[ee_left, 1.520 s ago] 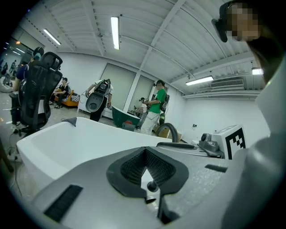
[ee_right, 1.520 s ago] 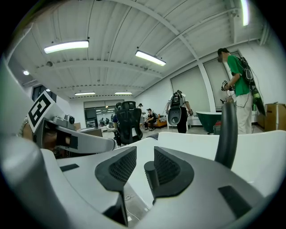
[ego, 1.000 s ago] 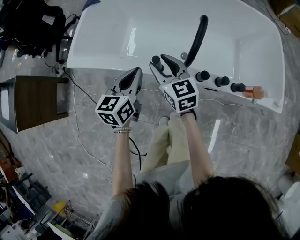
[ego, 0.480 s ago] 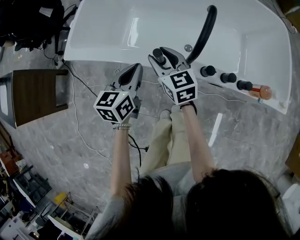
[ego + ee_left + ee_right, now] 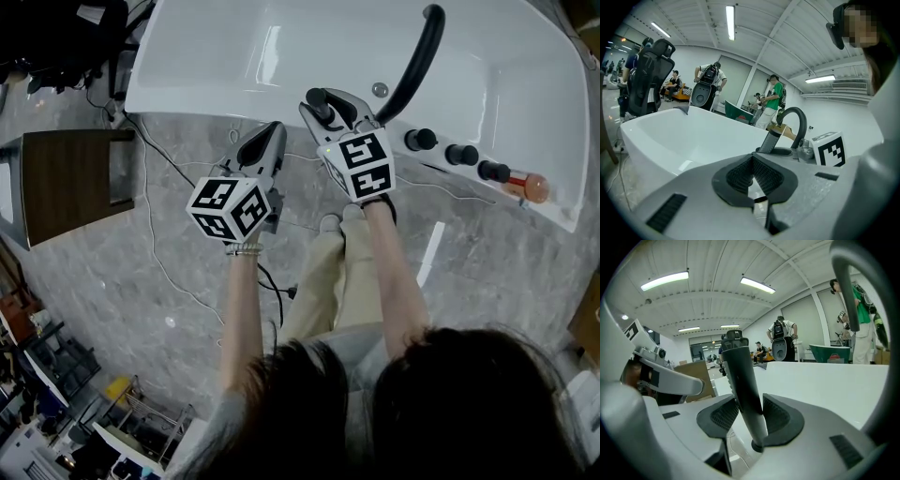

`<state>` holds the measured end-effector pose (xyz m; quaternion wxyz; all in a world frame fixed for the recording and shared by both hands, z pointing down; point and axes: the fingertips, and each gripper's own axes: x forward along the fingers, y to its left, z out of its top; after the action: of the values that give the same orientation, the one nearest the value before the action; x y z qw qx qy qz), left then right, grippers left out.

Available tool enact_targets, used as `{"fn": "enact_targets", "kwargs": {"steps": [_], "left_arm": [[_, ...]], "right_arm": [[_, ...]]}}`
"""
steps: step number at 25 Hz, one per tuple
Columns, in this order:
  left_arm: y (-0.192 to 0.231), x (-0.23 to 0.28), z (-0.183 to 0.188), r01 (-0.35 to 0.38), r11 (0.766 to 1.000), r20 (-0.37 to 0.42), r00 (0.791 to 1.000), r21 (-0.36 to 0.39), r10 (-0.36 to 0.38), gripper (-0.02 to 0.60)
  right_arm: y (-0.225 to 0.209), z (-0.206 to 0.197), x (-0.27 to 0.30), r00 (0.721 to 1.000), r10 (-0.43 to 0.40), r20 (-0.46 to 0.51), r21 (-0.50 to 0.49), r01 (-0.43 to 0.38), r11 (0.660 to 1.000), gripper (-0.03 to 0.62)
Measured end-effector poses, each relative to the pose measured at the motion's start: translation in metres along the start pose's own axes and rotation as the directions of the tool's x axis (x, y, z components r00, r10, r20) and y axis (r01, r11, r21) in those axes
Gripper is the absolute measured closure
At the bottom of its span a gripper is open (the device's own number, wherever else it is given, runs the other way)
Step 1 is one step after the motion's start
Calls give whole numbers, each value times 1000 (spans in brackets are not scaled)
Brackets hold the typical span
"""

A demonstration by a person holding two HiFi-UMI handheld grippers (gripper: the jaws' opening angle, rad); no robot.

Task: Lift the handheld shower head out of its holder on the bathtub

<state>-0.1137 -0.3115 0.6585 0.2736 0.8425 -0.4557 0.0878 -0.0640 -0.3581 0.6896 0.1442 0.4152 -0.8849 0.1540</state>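
Shower head [image 5: 741, 373] sits clamped in the right tool [image 5: 330, 110], while the left tool [image 5: 753, 174] is closed, empty.

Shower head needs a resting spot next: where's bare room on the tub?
Bare: the bathtub basin left of the black spout, and the near rim left of the right gripper. Crowded: right of the spout, three knobs and a bottle.

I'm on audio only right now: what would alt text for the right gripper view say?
The right gripper has its jaws closed on the dark, upright handle of the handheld shower head, whose lower end meets a dark ring below the pads. Behind it lies the white bathtub, with the curved spout at the right edge.
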Motion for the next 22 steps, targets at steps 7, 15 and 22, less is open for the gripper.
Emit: {"fn": "enact_targets", "kwargs": {"steps": [7, 15, 22], "left_arm": [[-2, -9, 4, -4, 1000, 4, 1000, -6, 4, 577], [-16, -19, 26, -4, 1000, 38, 999, -13, 4, 577], [-39, -28, 57, 12, 1000, 80, 997, 4, -13, 577]], "right_arm": [[-2, 4, -6, 998, -54, -26, -19, 53, 998, 458], [3, 35, -31, 998, -55, 16, -5, 55, 998, 461], [11, 68, -55, 998, -48, 44, -22, 49, 999, 462]]}}
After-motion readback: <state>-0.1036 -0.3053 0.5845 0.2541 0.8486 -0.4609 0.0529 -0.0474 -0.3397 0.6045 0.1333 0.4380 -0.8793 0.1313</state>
